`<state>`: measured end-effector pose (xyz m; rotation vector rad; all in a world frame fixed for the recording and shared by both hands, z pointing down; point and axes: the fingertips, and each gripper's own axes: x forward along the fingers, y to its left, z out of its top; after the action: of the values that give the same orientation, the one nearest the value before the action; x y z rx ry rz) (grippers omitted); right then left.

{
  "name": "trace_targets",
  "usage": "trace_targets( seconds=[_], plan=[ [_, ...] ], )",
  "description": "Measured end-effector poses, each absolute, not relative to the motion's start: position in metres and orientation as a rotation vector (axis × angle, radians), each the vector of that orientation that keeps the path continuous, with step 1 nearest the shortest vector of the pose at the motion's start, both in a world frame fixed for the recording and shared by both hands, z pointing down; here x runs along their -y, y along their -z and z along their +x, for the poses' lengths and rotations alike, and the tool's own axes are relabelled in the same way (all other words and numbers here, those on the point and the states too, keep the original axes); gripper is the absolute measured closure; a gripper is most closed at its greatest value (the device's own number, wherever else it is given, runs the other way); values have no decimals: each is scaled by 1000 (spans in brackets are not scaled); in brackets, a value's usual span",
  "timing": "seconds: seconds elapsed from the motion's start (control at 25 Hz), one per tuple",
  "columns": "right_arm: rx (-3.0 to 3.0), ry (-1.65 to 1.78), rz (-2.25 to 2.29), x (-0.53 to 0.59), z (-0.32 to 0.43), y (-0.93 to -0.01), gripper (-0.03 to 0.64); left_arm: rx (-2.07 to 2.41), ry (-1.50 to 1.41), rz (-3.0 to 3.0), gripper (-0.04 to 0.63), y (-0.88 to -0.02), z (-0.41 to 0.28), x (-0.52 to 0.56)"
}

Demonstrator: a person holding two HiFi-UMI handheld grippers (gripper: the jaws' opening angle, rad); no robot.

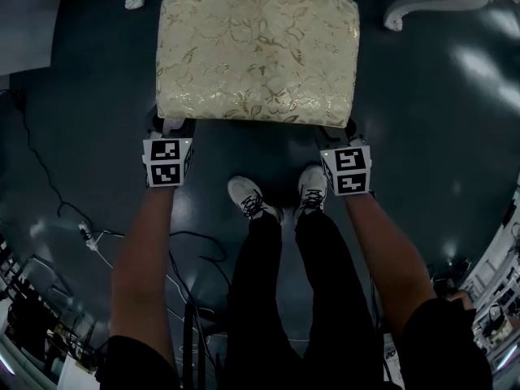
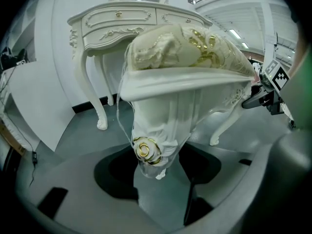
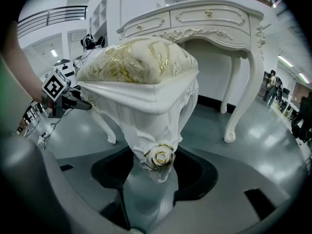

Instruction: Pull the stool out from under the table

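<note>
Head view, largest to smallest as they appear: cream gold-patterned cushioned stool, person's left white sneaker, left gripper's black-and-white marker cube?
1. Cream gold-patterned cushioned stool, clearly largest.
2 and 3. Left white sneaker and left gripper's black-and-white marker cube look about equal, so they are left unranked.

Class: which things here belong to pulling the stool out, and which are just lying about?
On the job: stool, table, left gripper, right gripper.
Lying about: floor cables, white panel.
</note>
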<state>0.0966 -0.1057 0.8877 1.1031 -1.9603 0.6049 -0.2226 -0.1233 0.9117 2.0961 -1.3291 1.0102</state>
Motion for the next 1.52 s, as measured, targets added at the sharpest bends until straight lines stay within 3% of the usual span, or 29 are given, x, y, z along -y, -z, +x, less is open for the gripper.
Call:
trace_targets(
  seconds=[0.92,0.96,1.0,1.04,1.12,1.2,1.24,1.52],
  plan=[
    [1829,-701,1091,78,109,-871,342,1303,-1088,1892,325,-912,-227,87],
    [1829,-717,1079,71,109,-864,370,1305,-1087,1878,325,-905,-228,82],
    [1838,-734,1062,65,107,-855,474,1307,-1078,1865,325,-895,-228,76],
    [1856,-753,1036,59,103,-844,585,1316,-1062,1850,342,-882,-227,70],
    [1903,-776,972,51,93,-818,589,1351,-1025,1811,428,-857,-225,54],
    [1949,-772,924,51,82,-788,589,1369,-986,1777,566,-826,-216,37],
    [1971,-770,910,54,77,-772,589,1365,-958,1774,588,-808,-209,31],
    [2173,-753,853,89,34,-632,589,1300,-709,1798,588,-653,-135,21]
  ],
)
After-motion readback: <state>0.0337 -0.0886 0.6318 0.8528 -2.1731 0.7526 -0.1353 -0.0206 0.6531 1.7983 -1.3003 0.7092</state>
